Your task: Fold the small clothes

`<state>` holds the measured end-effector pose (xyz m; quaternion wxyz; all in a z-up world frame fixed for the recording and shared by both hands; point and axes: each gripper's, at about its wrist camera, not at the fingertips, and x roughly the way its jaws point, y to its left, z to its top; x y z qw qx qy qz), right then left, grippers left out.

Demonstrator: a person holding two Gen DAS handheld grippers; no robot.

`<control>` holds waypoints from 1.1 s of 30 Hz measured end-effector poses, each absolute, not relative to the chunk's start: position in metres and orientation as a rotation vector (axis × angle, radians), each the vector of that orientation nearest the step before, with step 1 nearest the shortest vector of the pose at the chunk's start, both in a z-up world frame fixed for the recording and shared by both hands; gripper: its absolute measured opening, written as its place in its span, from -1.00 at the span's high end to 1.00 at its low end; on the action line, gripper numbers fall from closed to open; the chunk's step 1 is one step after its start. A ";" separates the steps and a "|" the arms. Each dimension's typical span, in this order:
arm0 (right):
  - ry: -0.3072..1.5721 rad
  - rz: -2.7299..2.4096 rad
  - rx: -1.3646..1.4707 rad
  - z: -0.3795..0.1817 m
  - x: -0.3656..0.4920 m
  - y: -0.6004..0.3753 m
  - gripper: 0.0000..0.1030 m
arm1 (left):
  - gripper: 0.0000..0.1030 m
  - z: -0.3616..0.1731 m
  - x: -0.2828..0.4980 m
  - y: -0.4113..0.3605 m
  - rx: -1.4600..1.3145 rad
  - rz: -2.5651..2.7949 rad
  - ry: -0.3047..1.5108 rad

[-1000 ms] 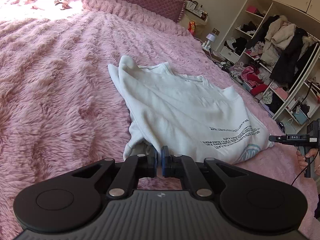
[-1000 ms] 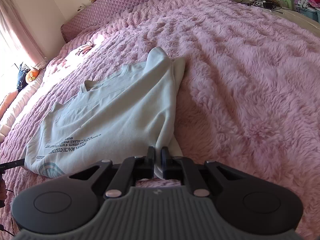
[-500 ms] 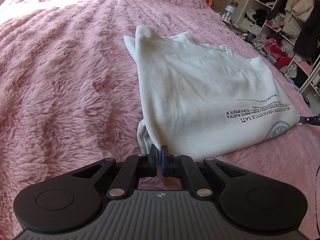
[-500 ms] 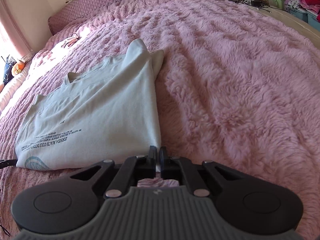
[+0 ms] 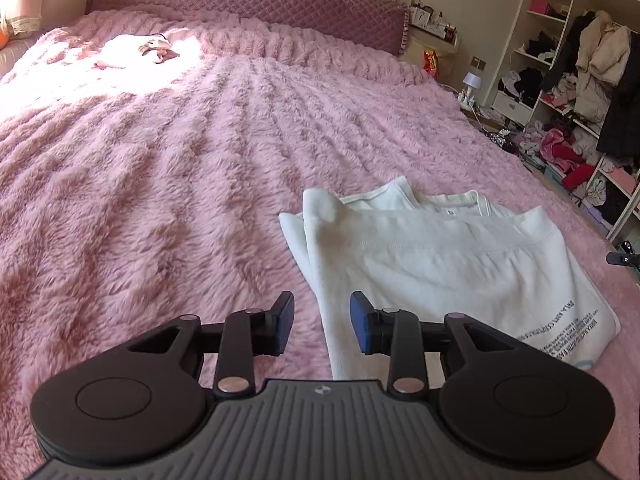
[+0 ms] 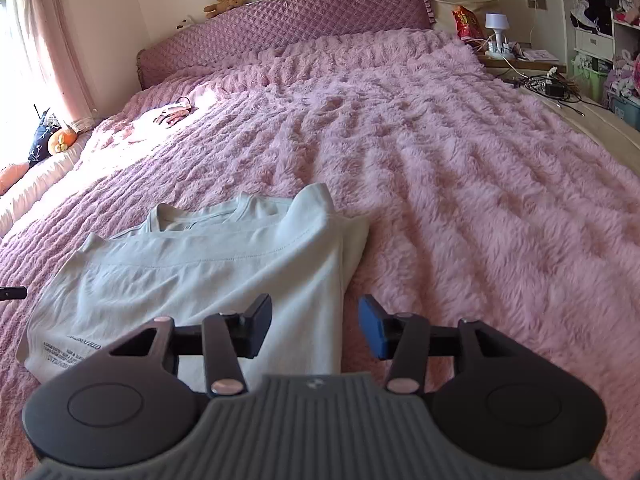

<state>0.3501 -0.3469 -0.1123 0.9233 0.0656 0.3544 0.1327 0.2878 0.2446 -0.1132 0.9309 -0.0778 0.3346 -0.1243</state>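
Left wrist view shows the left tongs (image 5: 320, 322) apart and empty above the white t-shirt (image 5: 440, 264), which lies folded on the pink bed (image 5: 160, 184). Right tongs (image 6: 314, 326) gape too. One fold looks laid; next likely needs gripping an edge.

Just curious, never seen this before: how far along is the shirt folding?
Done: the white T-shirt lies on the pink bedspread with a side folded in. In hand: nothing; the left gripper and right gripper are open. Left: probably further folds.
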 end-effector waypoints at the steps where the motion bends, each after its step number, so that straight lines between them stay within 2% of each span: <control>1: 0.718 0.269 0.112 -0.112 0.363 -0.342 0.05 | 0.16 -0.113 0.300 0.241 -0.151 -0.245 0.655; 2: 0.709 0.266 0.089 -0.112 0.378 -0.337 -0.07 | 0.16 -0.113 0.313 0.238 -0.146 -0.235 0.635; 4: 0.693 0.254 0.057 -0.113 0.402 -0.330 -0.20 | 0.12 -0.116 0.334 0.231 -0.136 -0.223 0.623; 10: 0.692 0.239 -0.023 -0.125 0.454 -0.312 -0.36 | -0.02 -0.140 0.373 0.209 -0.051 -0.208 0.692; 17: 0.698 0.273 -0.040 -0.145 0.491 -0.296 -0.34 | -0.02 -0.152 0.385 0.202 -0.083 -0.265 0.712; 18: 0.706 0.285 -0.046 -0.148 0.494 -0.293 -0.27 | 0.04 -0.152 0.388 0.201 -0.075 -0.282 0.709; 19: 0.725 0.302 -0.044 -0.151 0.498 -0.291 0.31 | 0.40 -0.152 0.389 0.199 -0.061 -0.290 0.704; 20: 0.754 0.312 -0.044 -0.155 0.503 -0.288 0.93 | 0.65 -0.151 0.391 0.197 -0.040 -0.295 0.697; 21: 0.788 0.307 -0.041 -0.160 0.506 -0.286 0.95 | 0.83 -0.151 0.392 0.194 -0.022 -0.318 0.695; 24: 0.741 0.294 -0.033 -0.162 0.503 -0.285 0.95 | 0.83 -0.147 0.386 0.189 0.033 -0.299 0.640; 28: 0.673 0.248 0.050 -0.157 0.497 -0.292 0.95 | 0.83 -0.138 0.381 0.202 -0.101 -0.270 0.558; 33: 0.681 0.149 0.074 -0.166 0.504 -0.293 0.96 | 0.83 -0.158 0.402 0.220 -0.287 -0.184 0.651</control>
